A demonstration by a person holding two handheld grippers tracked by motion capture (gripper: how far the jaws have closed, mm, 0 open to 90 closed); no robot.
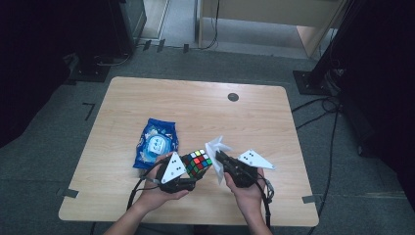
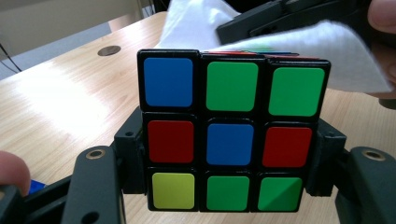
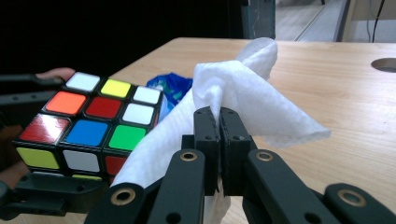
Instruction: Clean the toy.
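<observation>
The cube (image 1: 197,163) is clamped in the left tool (image 1: 190,169); a white wipe (image 3: 243,100) is pinched by the right tool (image 3: 219,128) beside it. A blue packet (image 1: 156,142) lies behind on the surface (image 1: 244,122).

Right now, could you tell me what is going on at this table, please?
A person is working with a hand-held gripper in each hand. The left hand-held gripper clamps a scrambled puzzle cube by two opposite sides and holds it up above the wooden table. The right hand-held gripper is shut on a white wipe, held right beside the cube, apparently to wipe it. A blue packet lies on the table beyond the left hand.
</observation>
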